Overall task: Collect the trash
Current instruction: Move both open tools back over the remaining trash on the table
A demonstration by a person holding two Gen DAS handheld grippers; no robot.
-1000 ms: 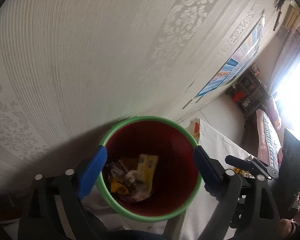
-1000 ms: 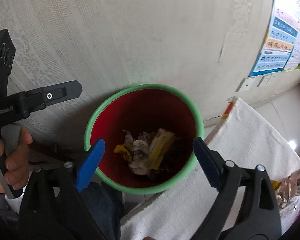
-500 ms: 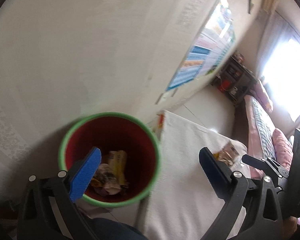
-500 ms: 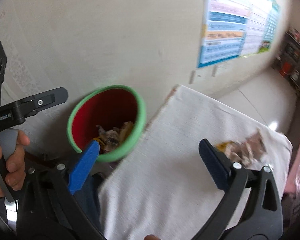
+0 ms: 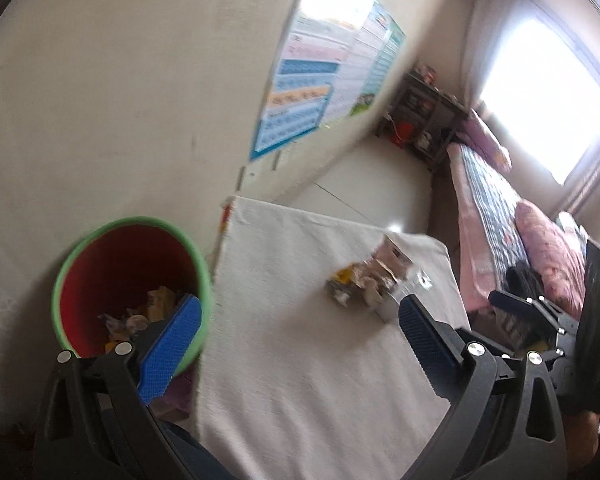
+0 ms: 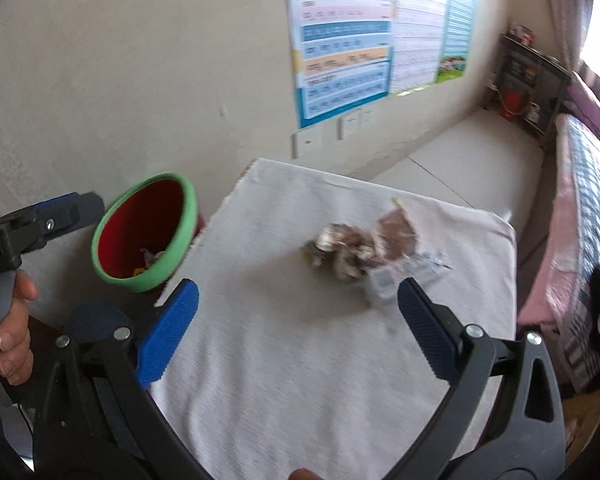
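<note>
At the left edge of my right wrist view I see a hand [image 6: 8,332] gripping the left gripper's handle. Right of it stands the bin [image 6: 140,236], green-rimmed and red inside, with wrappers [image 5: 140,316] lying at its bottom. It sits just beside the white-clothed table [image 6: 300,360], against the wall. In mid-frame a heap of crumpled trash [image 6: 364,248] lies on the cloth, clear of both tools. At upper centre hangs a poster [image 6: 344,60]; at far right are a dark shelf [image 6: 528,80] and a pink bed [image 5: 500,224].

My left gripper [image 5: 296,344] and right gripper [image 6: 296,328] both stand wide with nothing between the blue pads.

A second ago both cameras looked straight down into the bin; now they have swung right, and the trash heap sits ahead.
</note>
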